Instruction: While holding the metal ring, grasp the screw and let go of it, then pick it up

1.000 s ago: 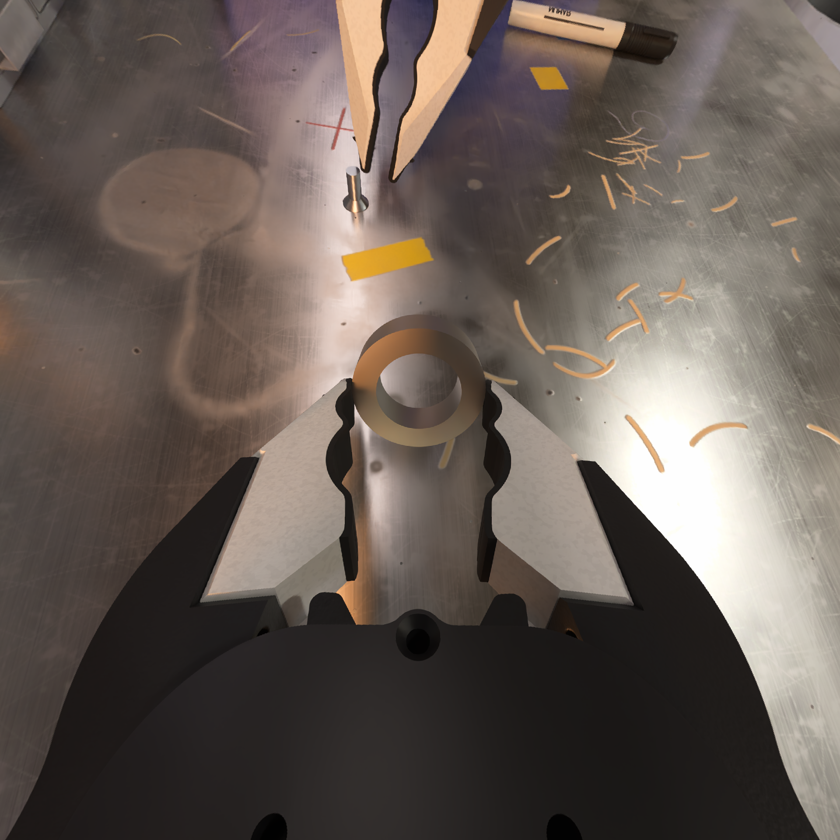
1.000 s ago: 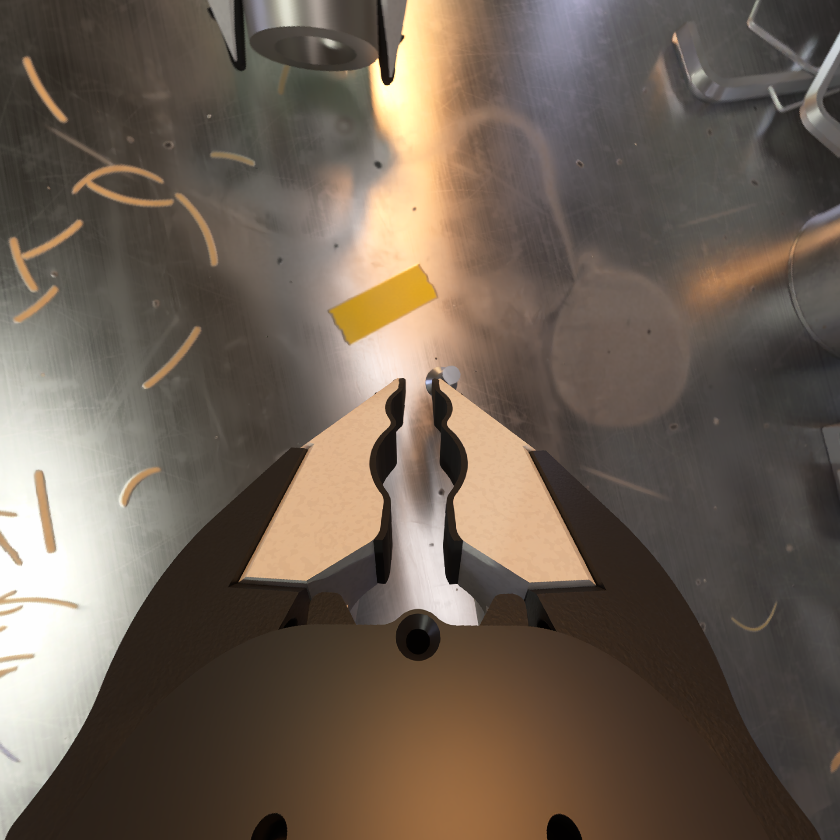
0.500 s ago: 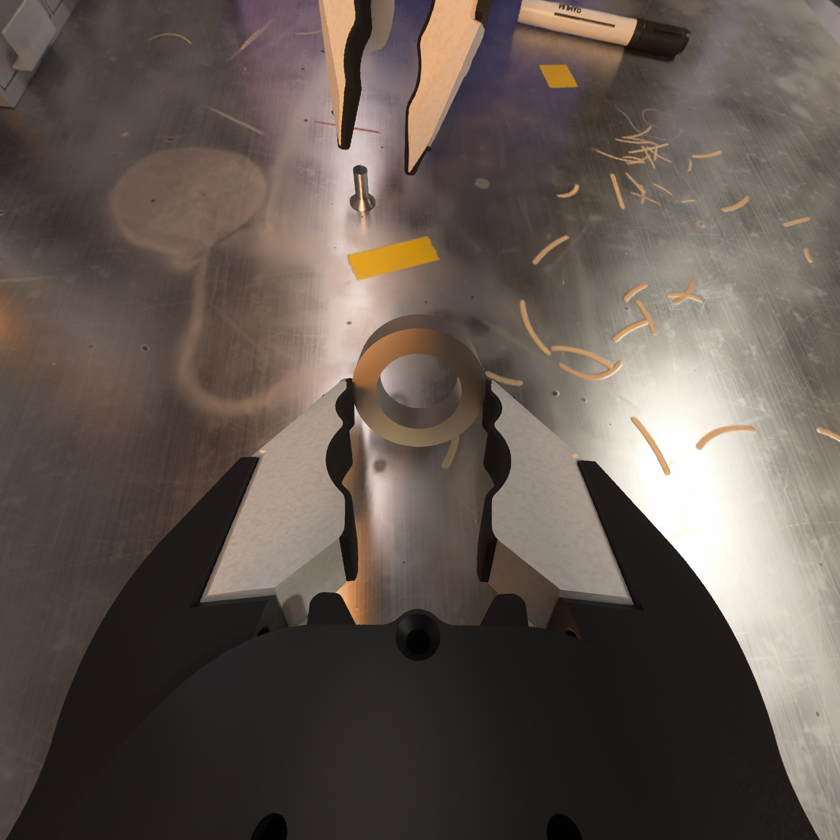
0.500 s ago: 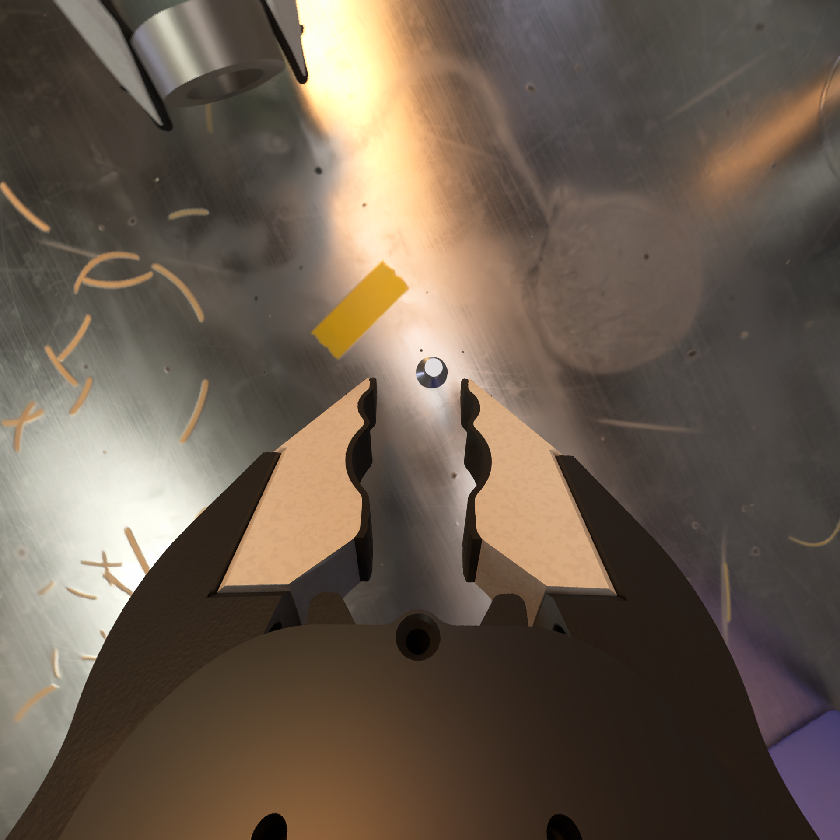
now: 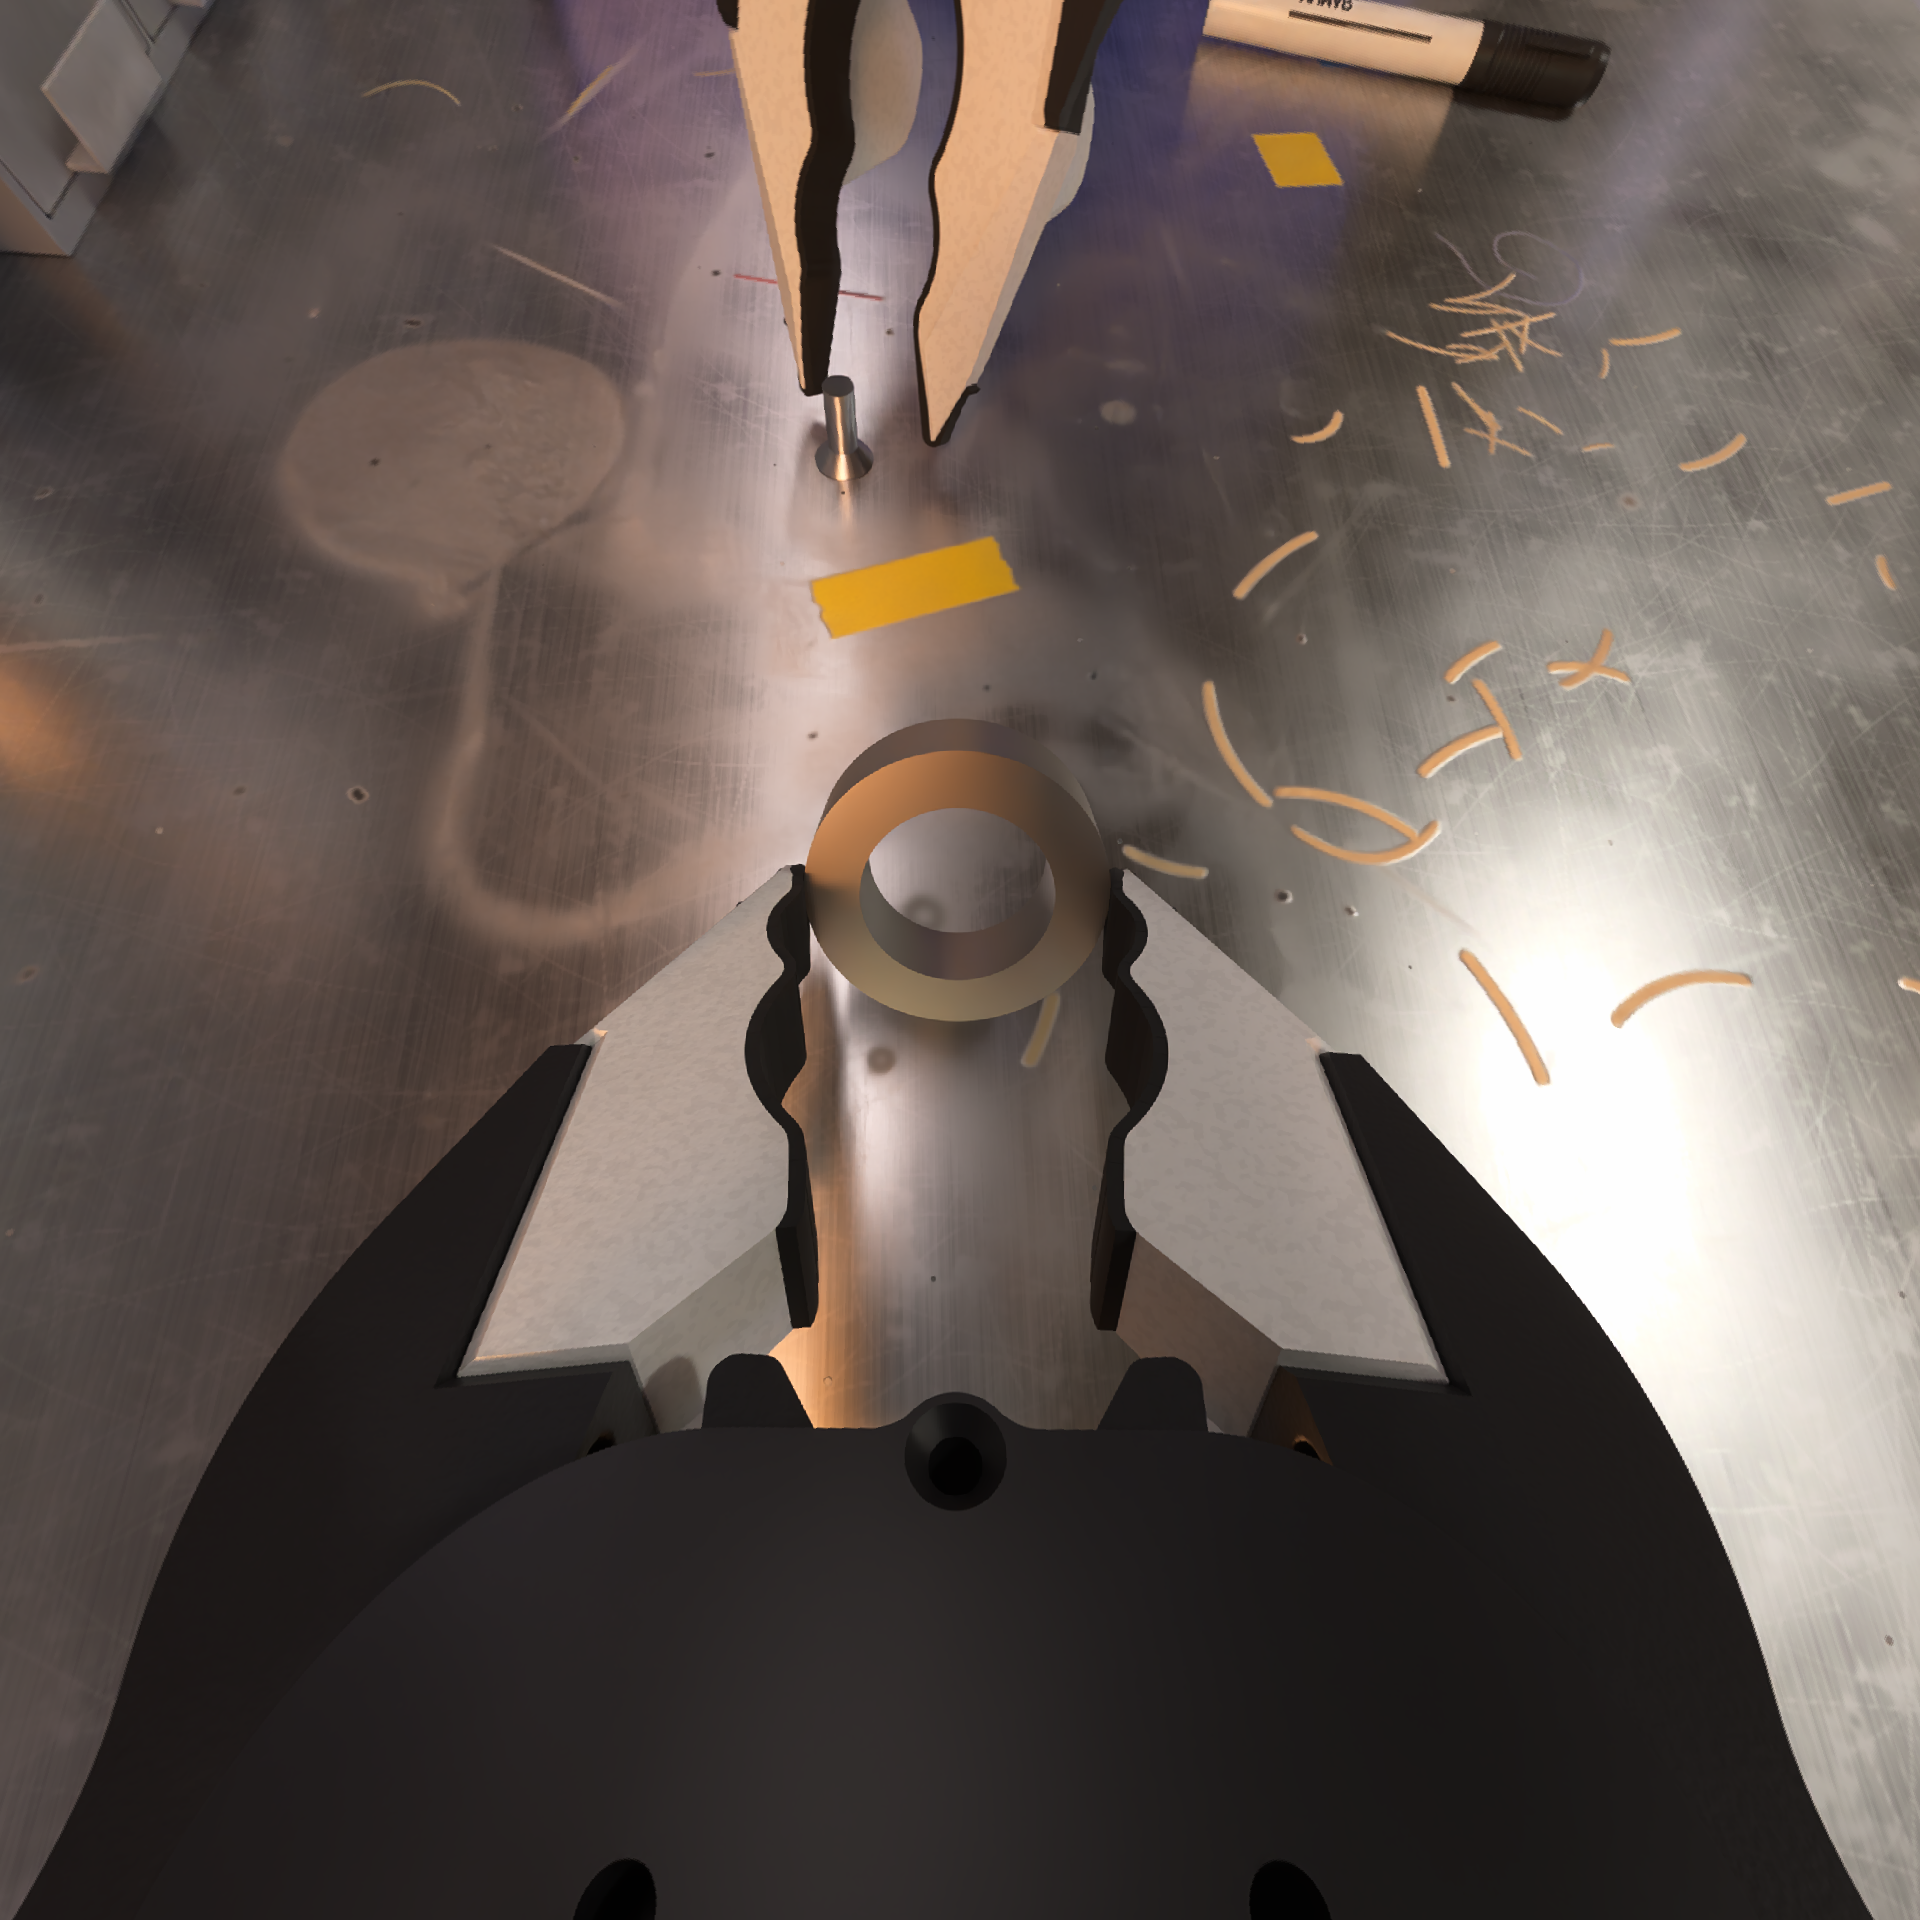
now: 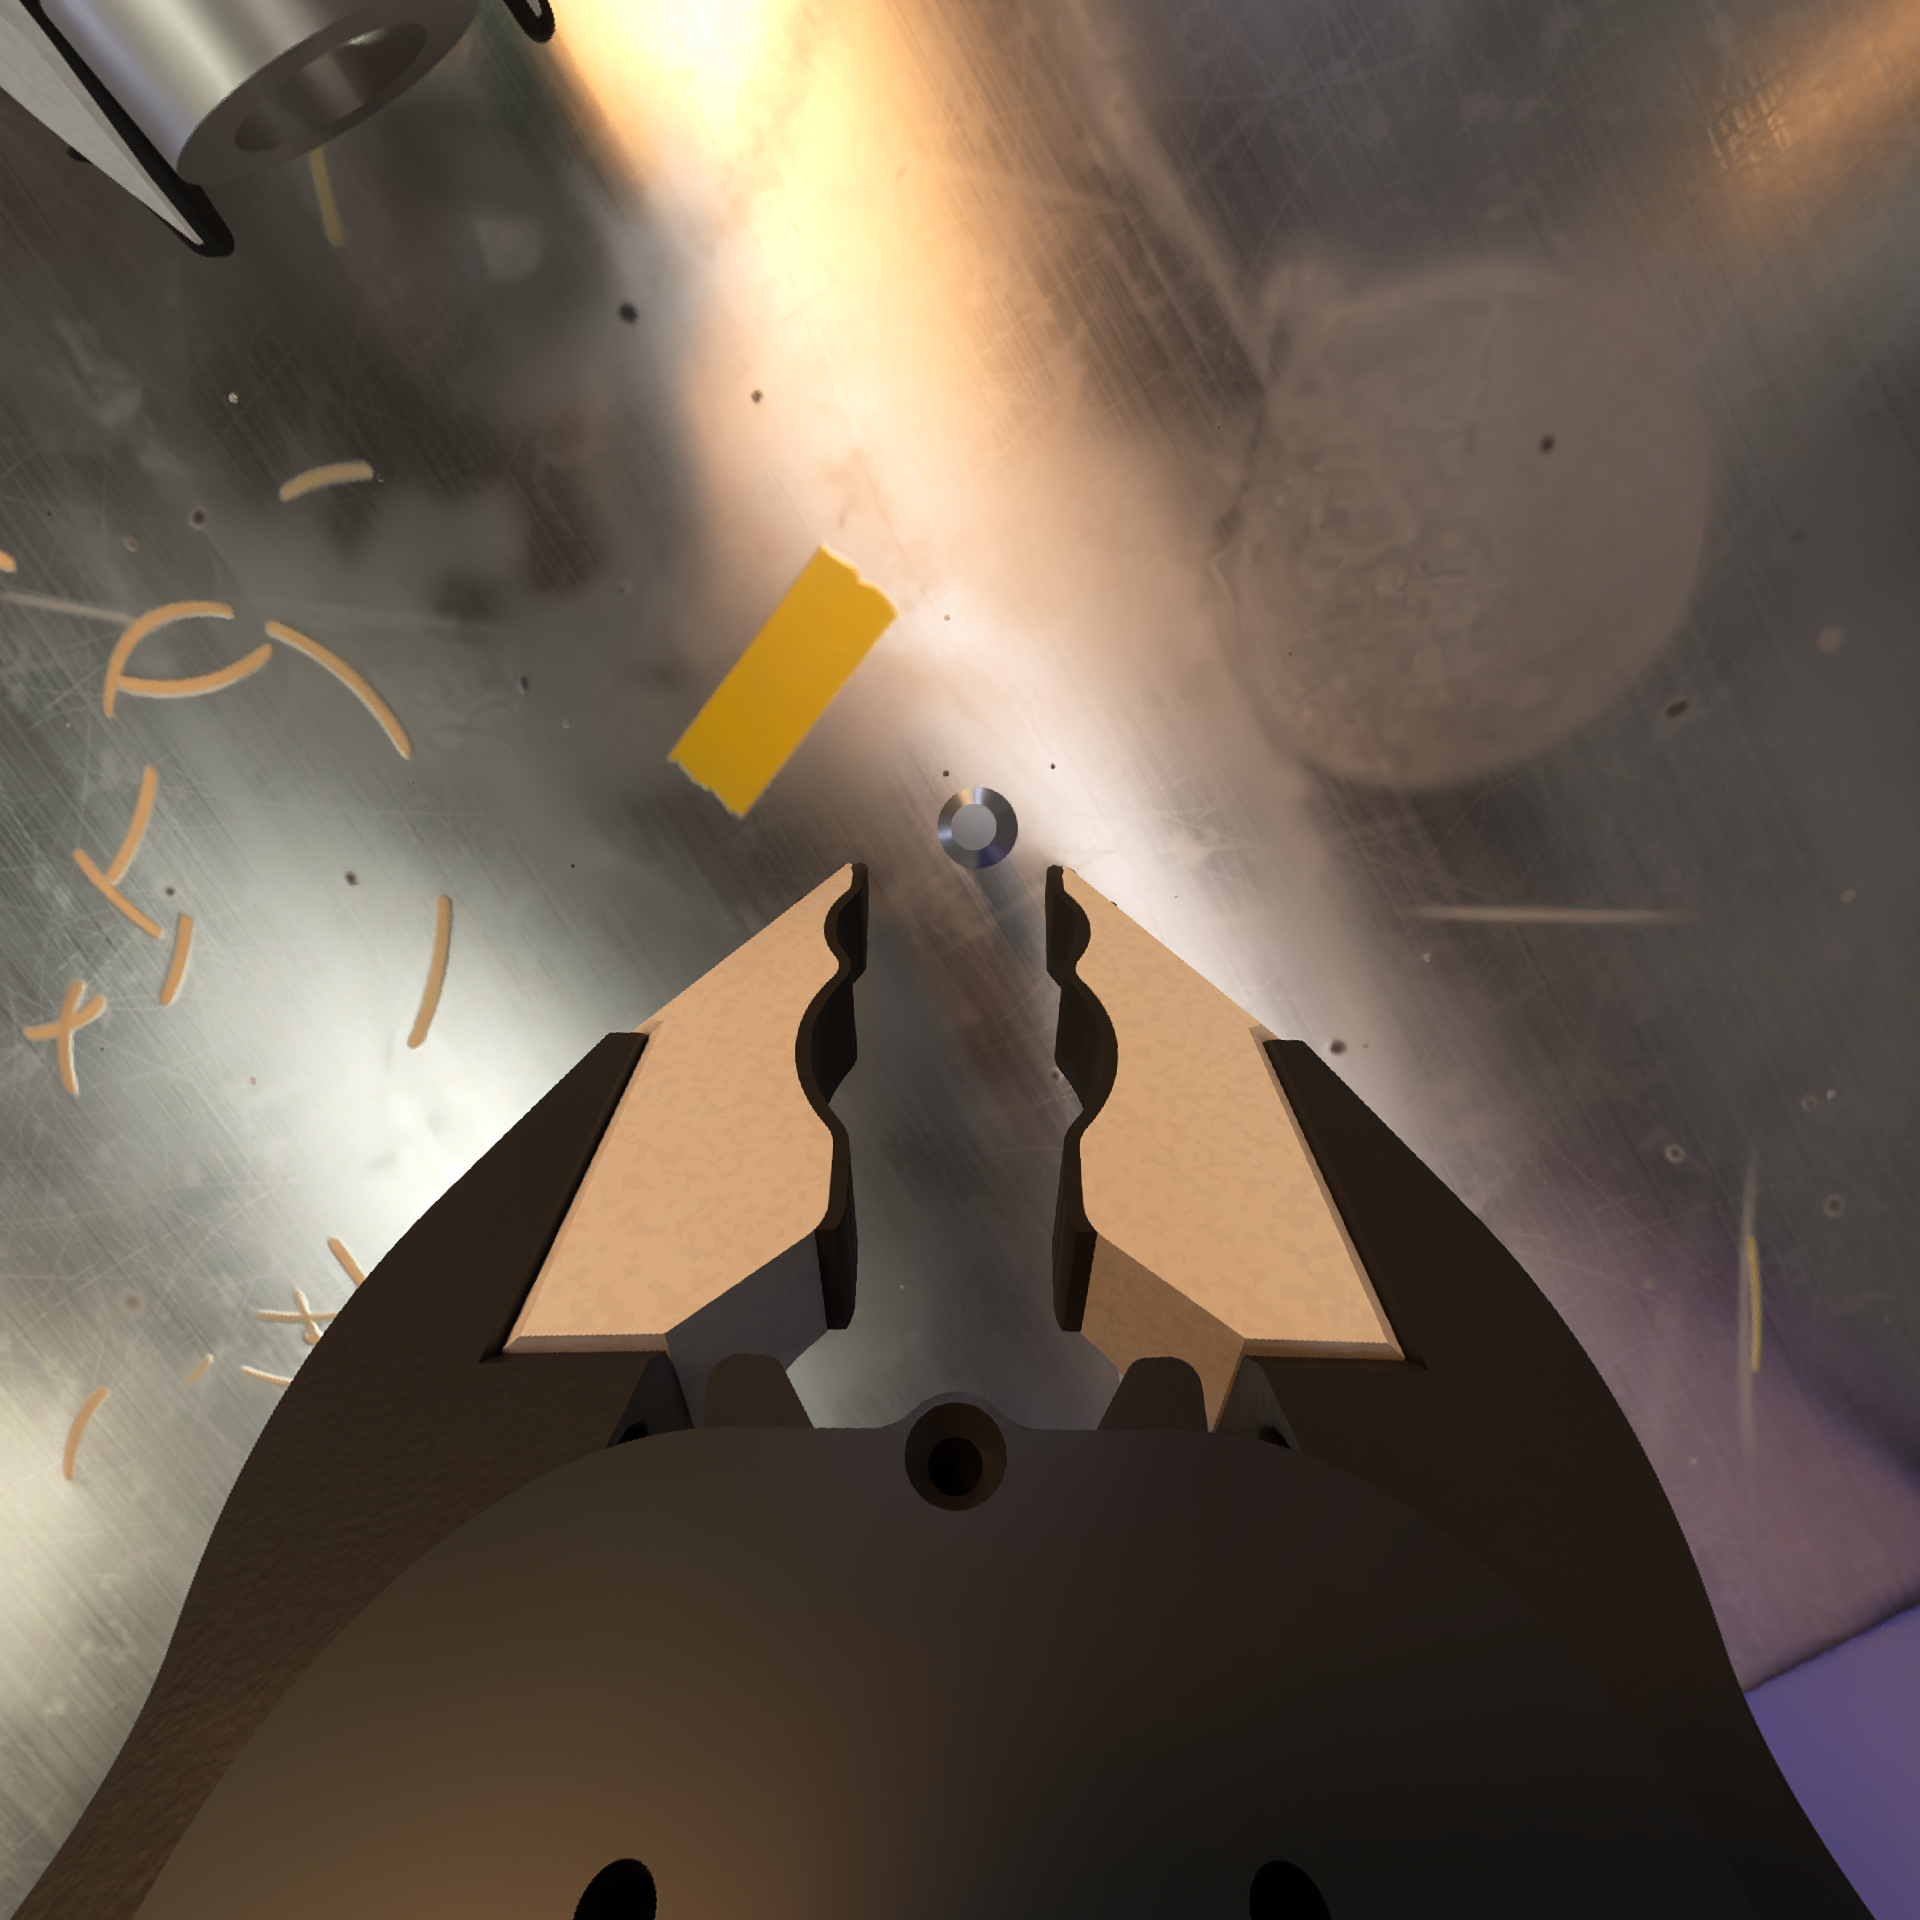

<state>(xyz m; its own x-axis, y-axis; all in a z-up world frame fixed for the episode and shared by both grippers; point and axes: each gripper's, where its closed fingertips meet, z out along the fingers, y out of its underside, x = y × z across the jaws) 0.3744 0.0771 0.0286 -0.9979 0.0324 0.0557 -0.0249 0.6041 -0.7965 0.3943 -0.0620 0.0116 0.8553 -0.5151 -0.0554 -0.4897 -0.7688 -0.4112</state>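
My left gripper (image 5: 956, 883), with white fingers, is shut on the metal ring (image 5: 956, 883) and holds it above the steel table; the ring also shows in the right wrist view (image 6: 301, 94). A small steel screw (image 5: 840, 436) stands head down on the table. My right gripper (image 6: 956, 883), with tan fingers, is open and points down over the screw (image 6: 977, 828), which sits just beyond its fingertips. In the left wrist view the right gripper (image 5: 878, 410) has its tips on either side of the screw's top.
A yellow tape strip (image 5: 912, 587) lies between ring and screw, also in the right wrist view (image 6: 784, 681). A marker (image 5: 1403, 47) and a small yellow patch (image 5: 1297, 159) lie at the back right. Tan shavings (image 5: 1351, 831) scatter to the right. A dull round stain (image 5: 457, 447) marks the left.
My right gripper opened, letting go of the screw, and then came down lower around it. The screw stays standing on the table. The left gripper keeps holding the ring still.
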